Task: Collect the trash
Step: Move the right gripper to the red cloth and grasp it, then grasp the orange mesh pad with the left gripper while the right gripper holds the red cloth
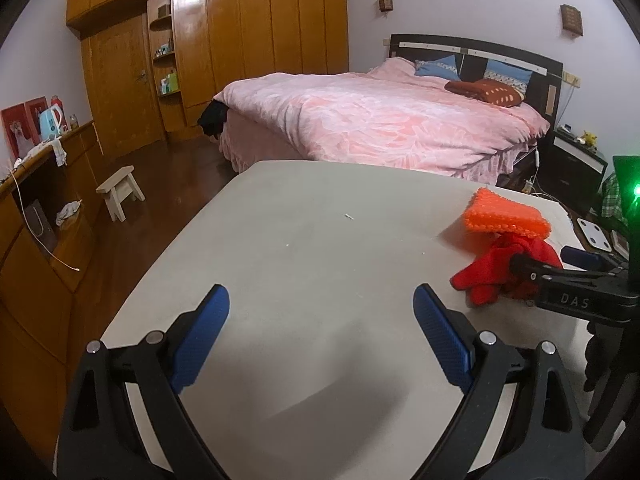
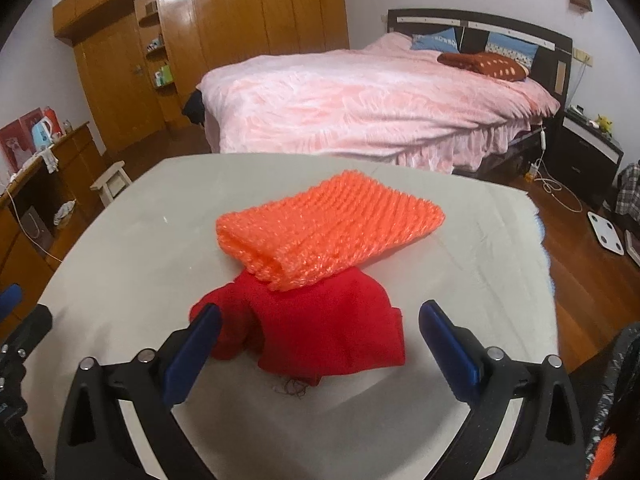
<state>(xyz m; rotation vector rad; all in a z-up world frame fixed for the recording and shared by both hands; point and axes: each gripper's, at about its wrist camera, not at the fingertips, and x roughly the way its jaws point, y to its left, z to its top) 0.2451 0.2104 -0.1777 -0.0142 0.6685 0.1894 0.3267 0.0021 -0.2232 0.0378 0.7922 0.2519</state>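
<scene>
Straddling the red cloth (image 2: 316, 328) beneath the orange mesh (image 2: 328, 224) on the surface (image 2: 140, 232), the right gripper (image 2: 320, 344) held its fingers wide and empty; closing low on the bunched fabric seemed best.

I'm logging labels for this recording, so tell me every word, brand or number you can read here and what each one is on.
"DAS": on the black arm of the right gripper, seen from the left wrist view.
Blue pillow on the bed: white lettering, too blurred to read.
Red pictures on the wooden counter: no text legible.
Nothing else readable.
</scene>
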